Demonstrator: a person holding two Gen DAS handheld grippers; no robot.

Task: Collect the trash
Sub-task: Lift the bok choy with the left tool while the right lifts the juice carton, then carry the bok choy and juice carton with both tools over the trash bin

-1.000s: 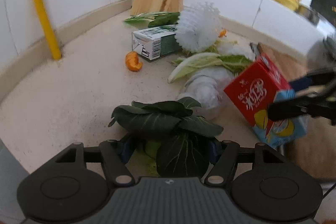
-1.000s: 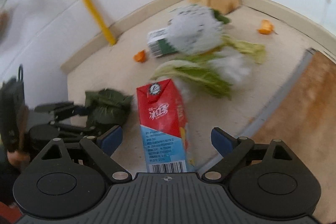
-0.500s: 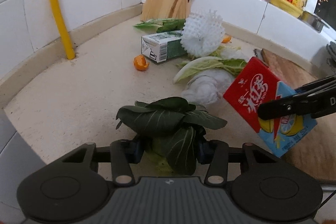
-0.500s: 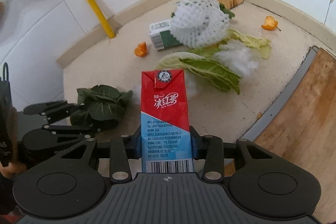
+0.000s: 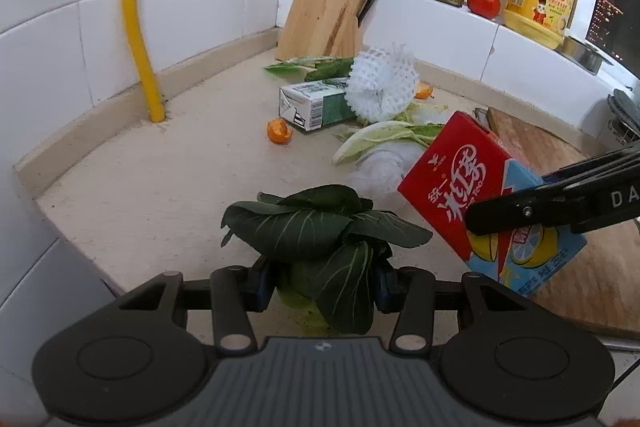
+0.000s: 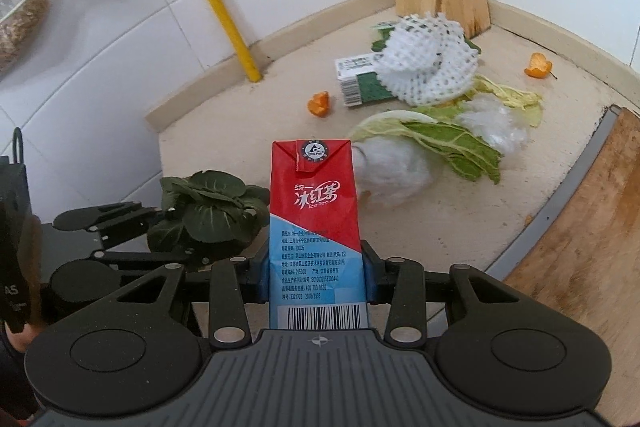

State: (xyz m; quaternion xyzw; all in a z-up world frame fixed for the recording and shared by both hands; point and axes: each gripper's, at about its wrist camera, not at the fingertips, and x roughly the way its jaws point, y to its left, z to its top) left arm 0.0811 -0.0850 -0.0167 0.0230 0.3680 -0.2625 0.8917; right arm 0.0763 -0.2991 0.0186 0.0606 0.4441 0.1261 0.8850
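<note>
Both tongs loaded right now. Left tongs (image 5: 320, 285) are clamped on the bok choy (image 5: 320, 227), pads pressing the pale stem end w/ the dark leaves fanning out ahead of them. Right tongs (image 6: 316, 273) are clamped on the red-and-blue ice tea carton (image 6: 314, 223), gripped low on its blue half near the barcode, red top sticking forward. Both loads look clear of the tabletop (image 5: 160, 167), near its front edge.

Risks from here, as I read it:

- Bok choy grip is on soft stalk. Squeeze looks OK, but a loose outer leaf could tear off and drop, so more trash to chase.
- Carton is held by its lower end only, most of its length cantilevered fwd. A quick swing could pivot it btw the pads or slide it out. If it's not empty, it may leak.
- The two tools sit just beside each other: in the left view the carton and the right tool's arm hang near the leaves. Moving both at once risks a bump that knocks one load free.

No bin visible in either view, so can't tell where the drop-off is.

Still on the tabletop: green-and-white carton (image 6: 360, 83), white foam net (image 6: 428, 67) leaning on it, cabbage leaves (image 6: 448, 143), crumpled clear plastic (image 6: 396, 171), two orange peel bits (image 6: 319, 103). Plenty left to pick.
</note>
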